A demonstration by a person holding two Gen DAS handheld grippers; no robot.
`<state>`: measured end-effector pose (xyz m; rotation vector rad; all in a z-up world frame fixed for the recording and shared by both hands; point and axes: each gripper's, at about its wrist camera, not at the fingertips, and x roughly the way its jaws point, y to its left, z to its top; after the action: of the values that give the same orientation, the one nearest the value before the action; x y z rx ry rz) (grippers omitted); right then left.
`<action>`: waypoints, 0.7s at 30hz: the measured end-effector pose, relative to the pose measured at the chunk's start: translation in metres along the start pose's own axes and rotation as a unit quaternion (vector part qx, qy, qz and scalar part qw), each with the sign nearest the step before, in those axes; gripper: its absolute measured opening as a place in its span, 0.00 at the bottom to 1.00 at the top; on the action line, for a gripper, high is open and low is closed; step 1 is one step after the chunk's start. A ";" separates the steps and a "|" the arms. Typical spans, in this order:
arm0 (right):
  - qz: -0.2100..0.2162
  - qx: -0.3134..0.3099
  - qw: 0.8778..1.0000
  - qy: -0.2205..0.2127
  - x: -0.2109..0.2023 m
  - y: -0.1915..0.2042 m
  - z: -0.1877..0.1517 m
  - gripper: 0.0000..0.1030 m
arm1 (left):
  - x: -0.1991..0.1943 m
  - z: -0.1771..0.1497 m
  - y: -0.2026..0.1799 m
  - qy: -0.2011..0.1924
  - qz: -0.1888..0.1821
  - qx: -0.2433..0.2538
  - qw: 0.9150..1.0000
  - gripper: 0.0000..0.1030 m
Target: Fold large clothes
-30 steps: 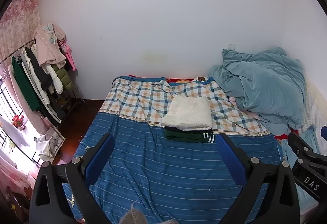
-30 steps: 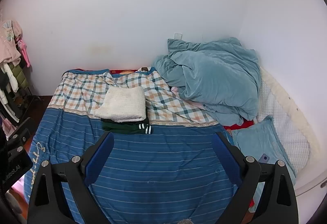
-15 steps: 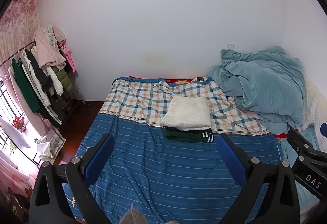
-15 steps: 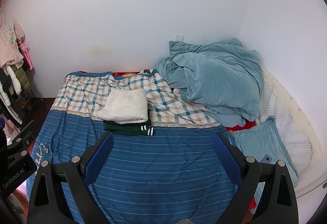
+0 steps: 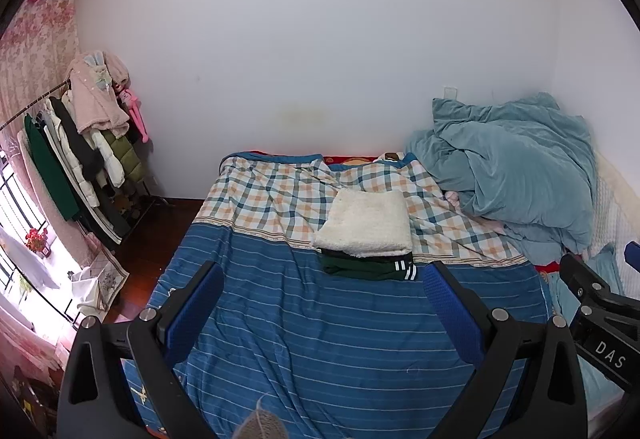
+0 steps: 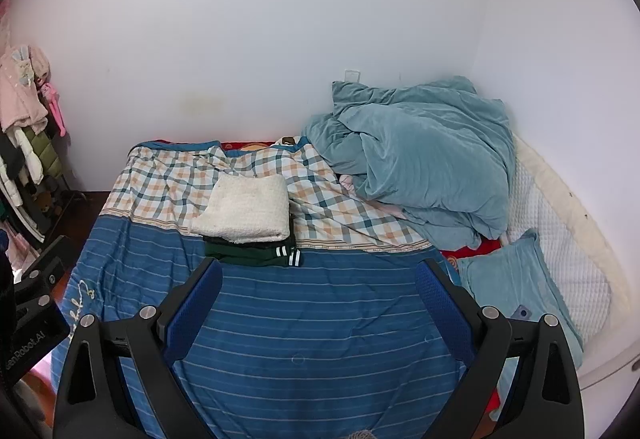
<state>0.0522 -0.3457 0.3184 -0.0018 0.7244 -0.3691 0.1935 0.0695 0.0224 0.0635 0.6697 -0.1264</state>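
Observation:
A folded cream fleece garment lies on a folded dark green garment with white stripes, stacked mid-bed on the blue striped and plaid cover. The stack also shows in the right wrist view, cream over green. My left gripper is open and empty, held above the near part of the bed. My right gripper is open and empty, beside it to the right; its body shows at the left view's right edge.
A crumpled teal duvet is heaped at the bed's far right, with a teal pillow and a white quilted pad by the wall. A clothes rack with hanging coats stands left of the bed.
Both grippers have drawn back and tilted slightly, so the bed and stack sit a little farther and lower in view. Both stay open and empty.

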 end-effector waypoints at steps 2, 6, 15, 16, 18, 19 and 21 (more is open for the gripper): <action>-0.001 -0.003 1.000 -0.002 0.001 0.002 0.001 0.96 | 0.000 0.000 0.000 0.000 -0.001 0.000 1.000 0.99; -0.002 -0.004 1.000 -0.003 -0.001 0.003 -0.001 0.96 | 0.000 0.001 -0.001 0.000 -0.003 0.000 1.000 0.99; 0.003 -0.004 1.000 -0.003 0.000 0.004 0.002 0.96 | -0.001 0.000 -0.003 -0.001 -0.001 0.002 1.000 0.99; 0.004 -0.004 1.000 -0.003 0.001 0.005 0.002 0.96 | -0.001 -0.001 -0.003 -0.001 -0.001 0.002 1.000 0.99; 0.005 -0.004 1.000 -0.003 0.001 0.005 0.003 0.96 | -0.001 -0.001 -0.005 -0.001 0.000 0.002 1.000 0.99; 0.007 -0.004 1.000 -0.003 0.001 0.006 0.003 0.96 | -0.002 -0.001 -0.006 -0.001 0.000 0.002 1.000 0.99; 0.007 -0.003 1.000 -0.003 -0.001 0.005 0.001 0.96 | -0.002 -0.002 -0.006 -0.002 0.000 0.002 1.000 0.99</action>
<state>0.0541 -0.3406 0.3186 -0.0038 0.7193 -0.3527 0.1904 0.0638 0.0220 0.0675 0.6656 -0.1288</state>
